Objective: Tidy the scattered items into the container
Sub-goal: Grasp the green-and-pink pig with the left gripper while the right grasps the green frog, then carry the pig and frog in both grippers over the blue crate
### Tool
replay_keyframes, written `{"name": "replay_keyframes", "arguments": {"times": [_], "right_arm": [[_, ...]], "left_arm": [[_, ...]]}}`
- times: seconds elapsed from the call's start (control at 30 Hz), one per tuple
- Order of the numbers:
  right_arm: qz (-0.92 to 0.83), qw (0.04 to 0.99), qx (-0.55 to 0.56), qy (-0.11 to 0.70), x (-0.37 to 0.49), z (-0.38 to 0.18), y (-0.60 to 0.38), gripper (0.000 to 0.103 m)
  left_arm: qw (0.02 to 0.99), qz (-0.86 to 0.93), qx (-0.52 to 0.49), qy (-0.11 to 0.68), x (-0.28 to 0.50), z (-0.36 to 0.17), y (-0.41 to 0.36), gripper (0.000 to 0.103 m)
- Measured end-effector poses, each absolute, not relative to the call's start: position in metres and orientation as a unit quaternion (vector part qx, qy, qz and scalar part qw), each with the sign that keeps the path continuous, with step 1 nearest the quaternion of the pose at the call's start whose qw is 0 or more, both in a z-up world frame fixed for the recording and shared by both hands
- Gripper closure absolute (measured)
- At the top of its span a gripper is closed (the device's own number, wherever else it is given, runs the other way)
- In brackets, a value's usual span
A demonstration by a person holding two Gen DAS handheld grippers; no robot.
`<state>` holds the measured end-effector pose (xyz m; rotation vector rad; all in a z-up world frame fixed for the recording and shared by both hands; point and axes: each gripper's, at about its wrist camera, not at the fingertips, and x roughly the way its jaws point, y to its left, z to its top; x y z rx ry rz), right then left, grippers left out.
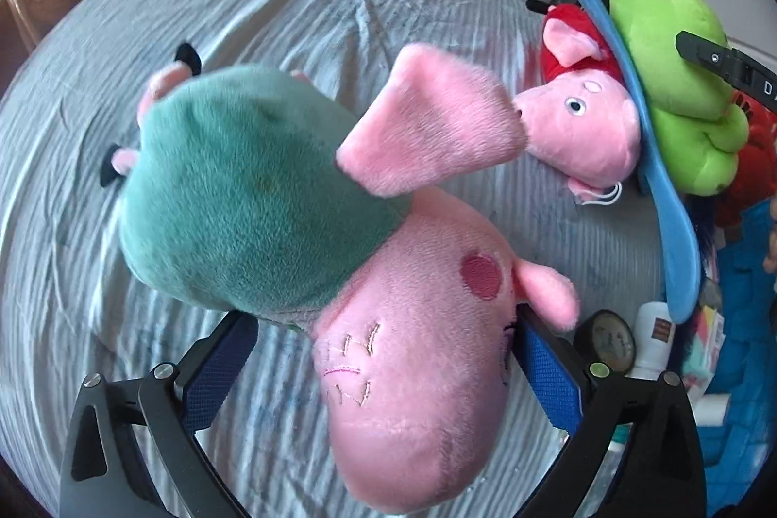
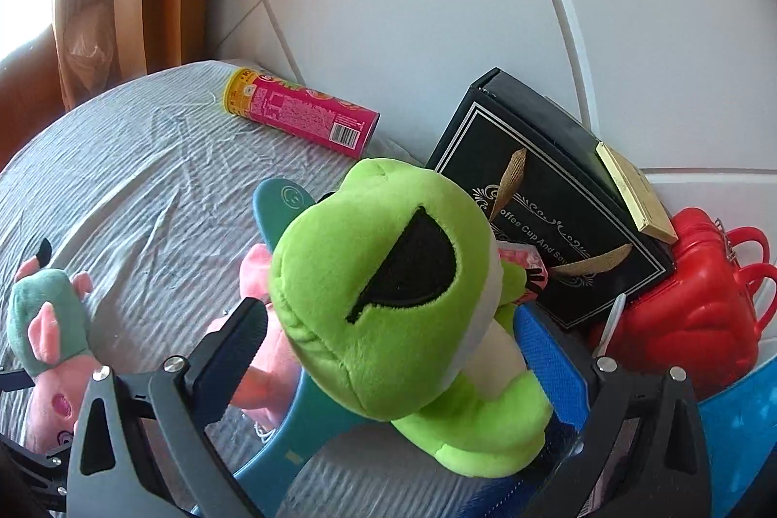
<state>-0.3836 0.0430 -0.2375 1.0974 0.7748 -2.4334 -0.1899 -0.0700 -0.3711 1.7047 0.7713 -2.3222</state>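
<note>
1. Your left gripper [image 1: 383,365] stands wide open. The big pig [image 1: 311,236], a pink plush in a green shirt, lies with its head between the two fingers; the right pad sits close against its cheek, while a clear gap shows between the left pad and the plush, so it is not clamped.

2. The big pig's body stretches away from the fingers across the grey sheet [image 1: 121,372], one pink arm raised toward the small pig [image 1: 582,129].

3. Your right gripper [image 2: 393,348] has the green frog [image 2: 383,290] between its fingers. The right blue pad lies against the frog's pale belly side; the left pad stands just beside its head — whether it presses there, you cannot tell.

4. The frog hangs over the blue container [image 2: 315,416], whose rim curves beneath it. The small pig, in a red dress, leans against that rim from outside.

5. Behind the frog a black box [image 2: 558,236] leans on the white wall, with a red bag [image 2: 694,314] beside it.

6. A pink tube [image 2: 301,117] lies on the sheet by the wall — well apart from both grippers.
</note>
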Motion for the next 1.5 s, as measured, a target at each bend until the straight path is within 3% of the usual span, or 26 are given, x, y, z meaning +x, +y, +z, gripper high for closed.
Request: {"name": "replay_keyframes", "arguments": {"times": [0.03,0.1,0.2,0.27,0.33,0.43,0.63,1.5], "right_arm": [[-0.858,0.180,0.394,0.277,-0.389,-0.242,0.042,0.000],[-0.853,0.178,0.402,0.280,-0.396,-0.250,0.041,0.000],[-0.850,0.176,0.412,0.279,-0.399,-0.256,0.041,0.001],[-0.851,0.178,0.412,0.273,-0.397,-0.255,0.042,0.012],[-0.852,0.179,0.410,0.270,-0.394,-0.253,0.042,0.027],[-0.856,0.182,0.408,0.261,-0.390,-0.247,0.044,0.039],[-0.869,0.189,0.399,0.225,-0.376,-0.228,0.058,0.045],[-0.894,0.228,0.358,0.145,-0.219,-0.106,0.109,0.045]], "left_arm": [[0.069,-0.762,0.571,0.297,-0.190,-0.383,-0.076,0.000],[0.077,-0.779,0.545,0.299,-0.189,-0.378,-0.080,0.004],[0.054,-0.787,0.530,0.311,-0.190,-0.373,-0.085,0.021],[0.054,-0.793,0.529,0.298,-0.190,-0.368,-0.085,0.027],[0.051,-0.796,0.526,0.293,-0.188,-0.364,-0.085,0.040],[0.061,-0.807,0.520,0.274,-0.185,-0.356,-0.084,0.044],[0.074,-0.823,0.504,0.252,-0.175,-0.335,-0.094,0.048],[0.062,-0.867,0.445,0.216,-0.104,-0.206,-0.083,0.048]]}}
